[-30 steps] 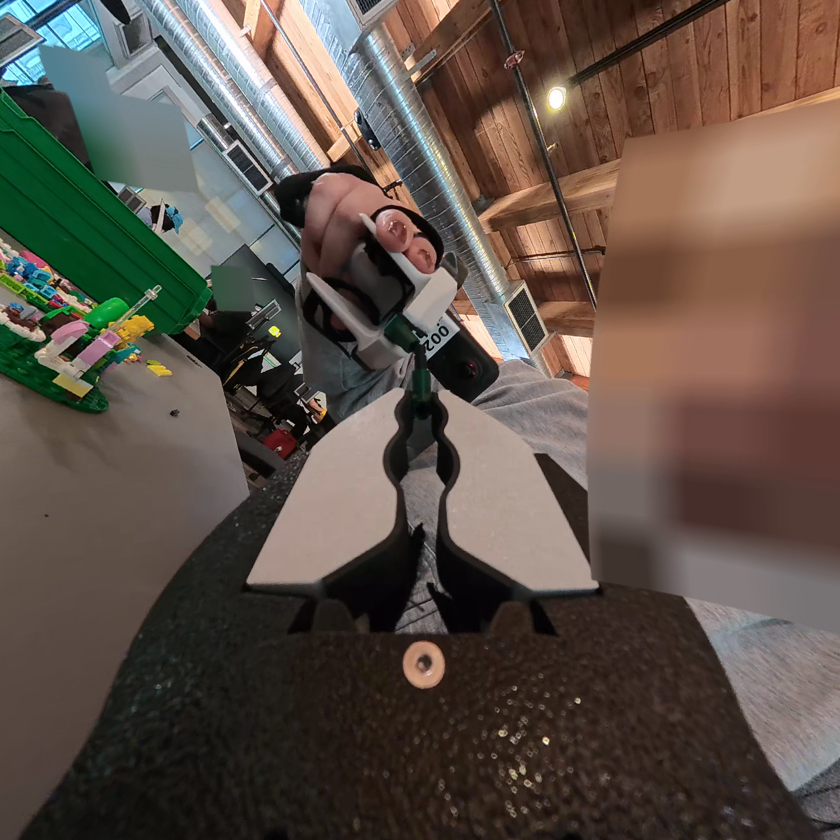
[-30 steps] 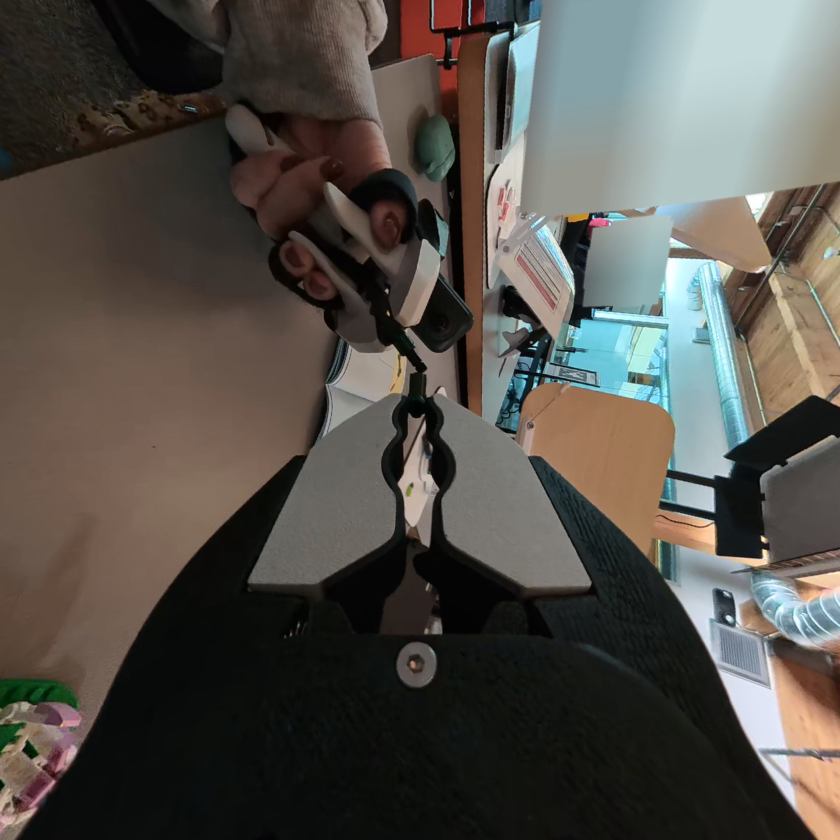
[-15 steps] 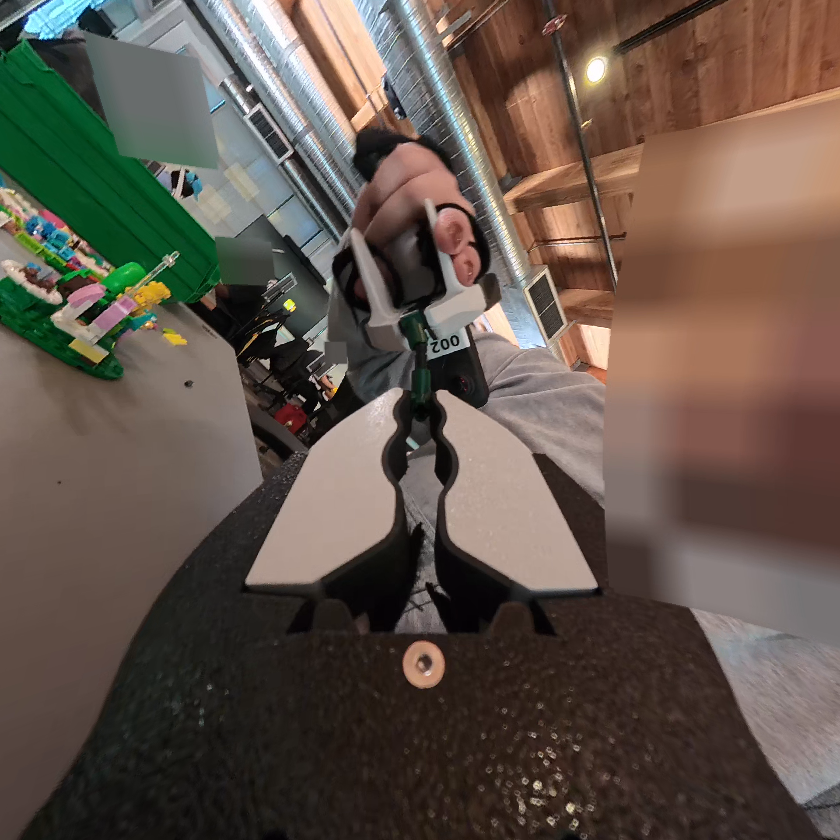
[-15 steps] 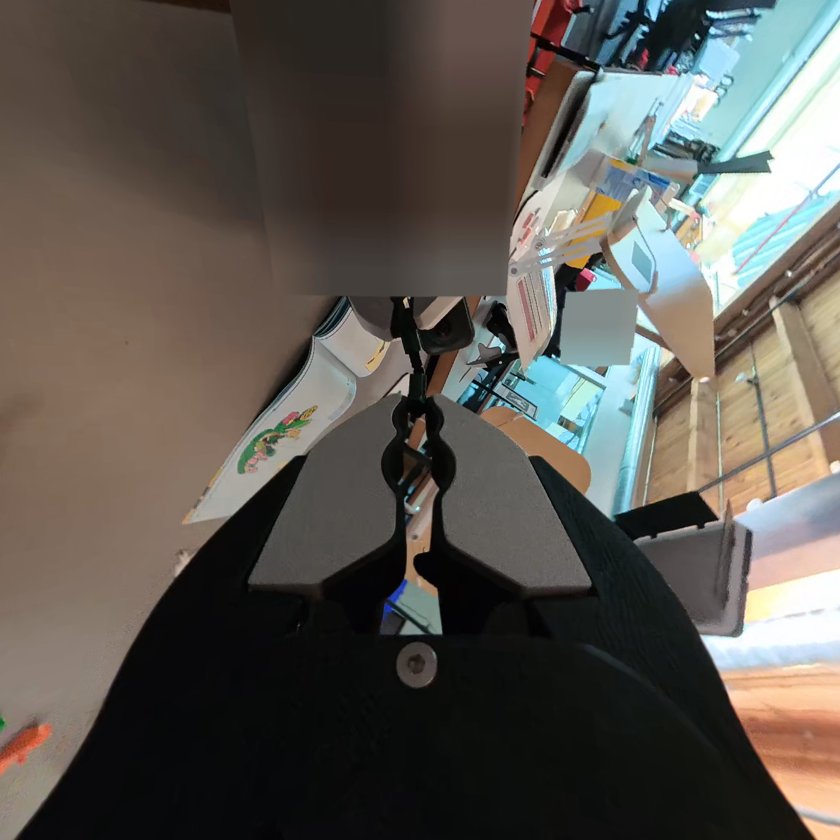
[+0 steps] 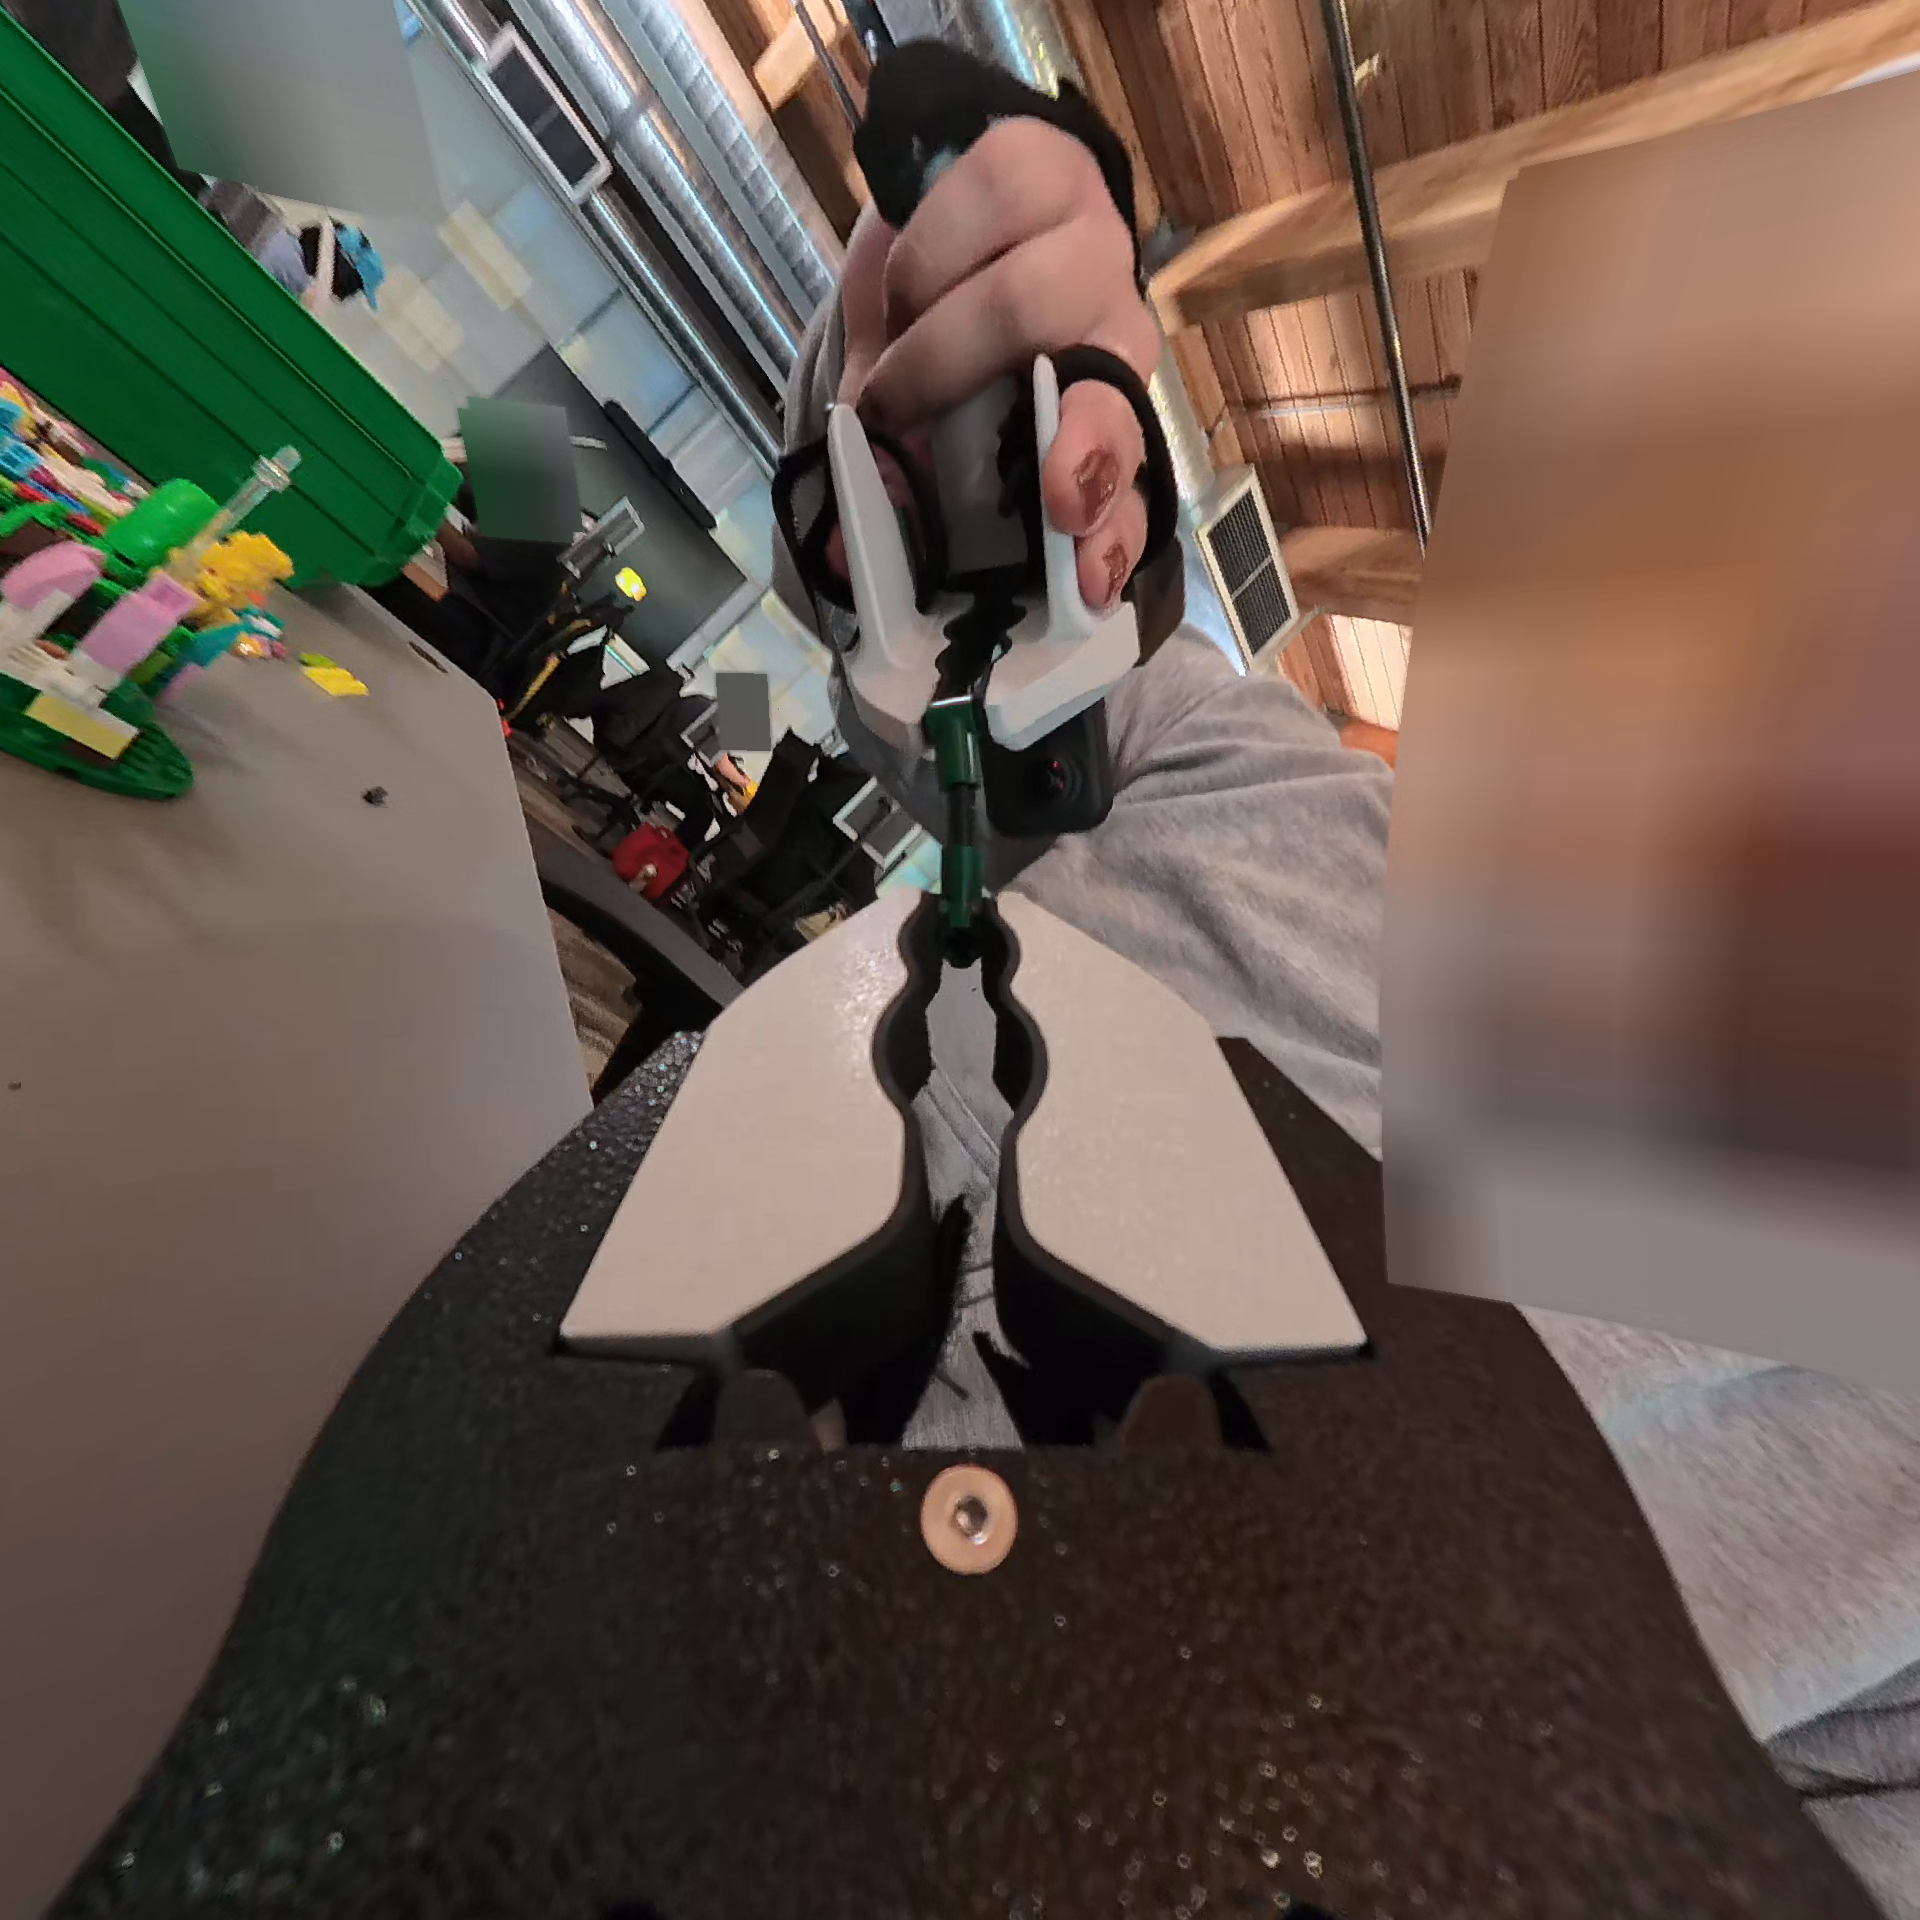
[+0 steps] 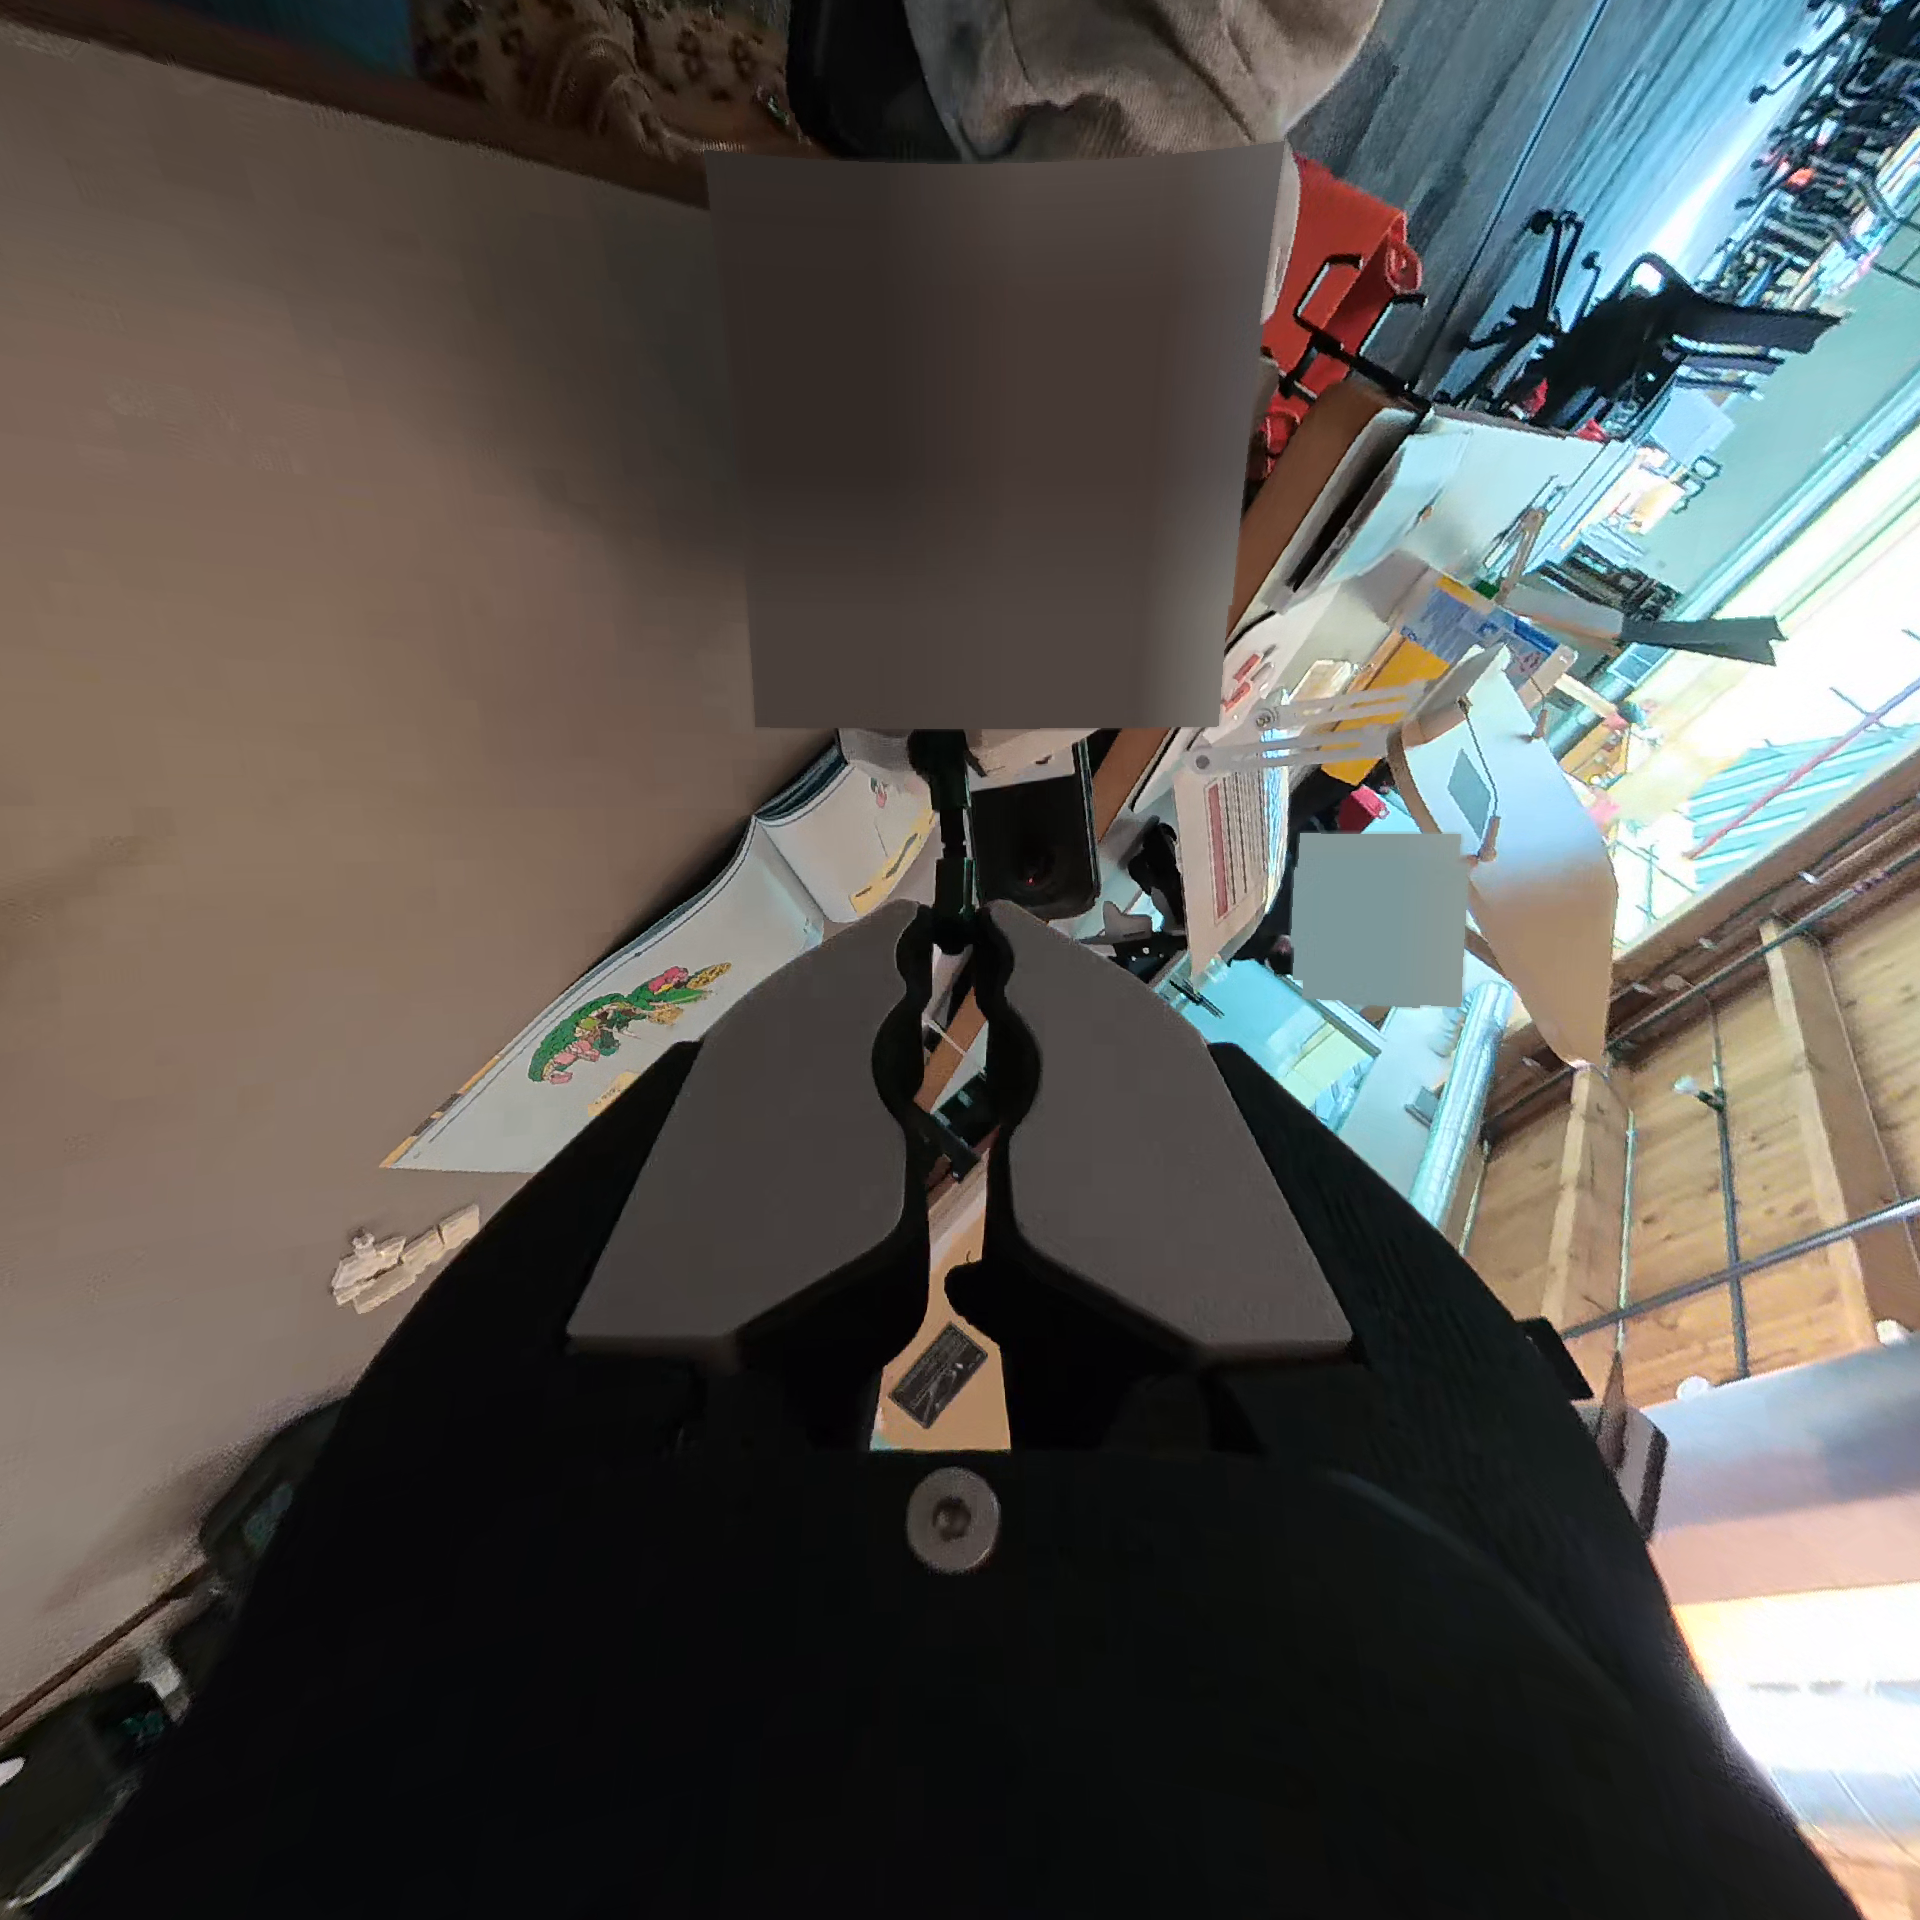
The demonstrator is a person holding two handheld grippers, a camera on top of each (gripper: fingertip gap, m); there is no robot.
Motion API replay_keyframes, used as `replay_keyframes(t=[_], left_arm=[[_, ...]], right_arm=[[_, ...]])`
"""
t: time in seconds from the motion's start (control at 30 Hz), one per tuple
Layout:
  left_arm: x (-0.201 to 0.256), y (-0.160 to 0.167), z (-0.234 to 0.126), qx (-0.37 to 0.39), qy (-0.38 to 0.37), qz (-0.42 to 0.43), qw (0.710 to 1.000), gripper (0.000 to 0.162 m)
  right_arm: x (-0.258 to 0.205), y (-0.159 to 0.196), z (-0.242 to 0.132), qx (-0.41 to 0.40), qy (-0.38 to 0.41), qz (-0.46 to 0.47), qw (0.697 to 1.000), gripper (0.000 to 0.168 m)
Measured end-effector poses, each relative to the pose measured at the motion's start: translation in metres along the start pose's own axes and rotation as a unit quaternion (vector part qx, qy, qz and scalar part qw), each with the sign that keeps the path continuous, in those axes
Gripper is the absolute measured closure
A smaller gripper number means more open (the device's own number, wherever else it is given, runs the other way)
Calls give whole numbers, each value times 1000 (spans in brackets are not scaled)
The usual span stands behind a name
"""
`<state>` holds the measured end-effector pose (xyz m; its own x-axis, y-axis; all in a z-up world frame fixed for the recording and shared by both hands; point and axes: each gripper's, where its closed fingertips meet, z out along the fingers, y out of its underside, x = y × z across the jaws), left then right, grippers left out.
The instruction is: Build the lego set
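The left gripper (image 5: 961, 925) and the right gripper (image 6: 951, 920) face each other tip to tip above the table edge, lifted clear of the grey table (image 5: 260, 1039). A thin dark green lego stem (image 5: 958, 821) spans the short gap between them. In the left wrist view, the near end of the stem is pinched between the left gripper's closed fingertips, while its far end, a thicker green collar, sits at the tip of the right gripper, which appears farther off with a hand (image 5: 997, 312) wrapped around its white handle. In the right wrist view, the same stem (image 6: 951, 831) runs from the right gripper's closed fingertips up to the left gripper; a mosaic patch covers most of that far gripper, so only its camera housing and lower edge show. Both grippers thus clamp on opposite ends of the one piece, with only a narrow slit left between each pair of fingers behind the tips. The partly built lego model (image 5: 94, 644), on a green base plate with pink, yellow and white parts, stands on the table to the left, well apart from the grippers, beside a green bin (image 5: 156, 343). An open instruction booklet (image 6: 623, 1029) and a small cluster of white lego pieces (image 6: 400, 1257) lie on the table in the right wrist view.
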<state>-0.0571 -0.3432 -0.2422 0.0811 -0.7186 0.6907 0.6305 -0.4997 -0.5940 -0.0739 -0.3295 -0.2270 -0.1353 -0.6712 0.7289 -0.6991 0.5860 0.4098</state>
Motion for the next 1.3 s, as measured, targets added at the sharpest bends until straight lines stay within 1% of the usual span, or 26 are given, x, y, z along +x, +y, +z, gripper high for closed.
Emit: replay_keyframes(t=[0.17,0.33,0.4,0.47,0.5,0.57,0.6,0.7,0.77,0.87,1.07,1.3], left_arm=[[3,9,4,-33,5,5,999,155],[1,12,5,-41,0,2,999,155],[2,11,4,-40,3,2,999,155],[0,5,3,-21,-2,-3,1000,155],[0,7,4,-29,3,-6,1000,155],[-1,14,8,-52,-4,2,999,155],[-1,14,8,-51,-6,1,999,155],[-3,5,2,-18,-11,-4,1000,155],[-5,2,-1,-11,-24,2,1000,155],[-3,-1,-4,-1,-20,5,1000,155],[4,10,-2,-36,-6,12,999,155],[7,13,-1,-46,4,12,999,155]], right_arm=[[2,-10,-4,26,-12,29,999,163],[-1,-14,-6,25,-16,-1,1000,163],[0,-17,-6,29,-15,3,999,163],[2,-33,-5,60,-16,22,998,163],[2,-46,-3,81,-19,26,996,163],[0,-61,3,96,-16,-17,995,163],[0,-59,6,94,-15,-28,995,164],[5,-44,6,81,-12,12,997,163],[5,-40,4,71,-12,10,997,163],[1,-33,1,55,-15,13,998,163],[4,-17,-6,23,2,34,999,163],[7,-24,-6,42,2,43,998,163]])
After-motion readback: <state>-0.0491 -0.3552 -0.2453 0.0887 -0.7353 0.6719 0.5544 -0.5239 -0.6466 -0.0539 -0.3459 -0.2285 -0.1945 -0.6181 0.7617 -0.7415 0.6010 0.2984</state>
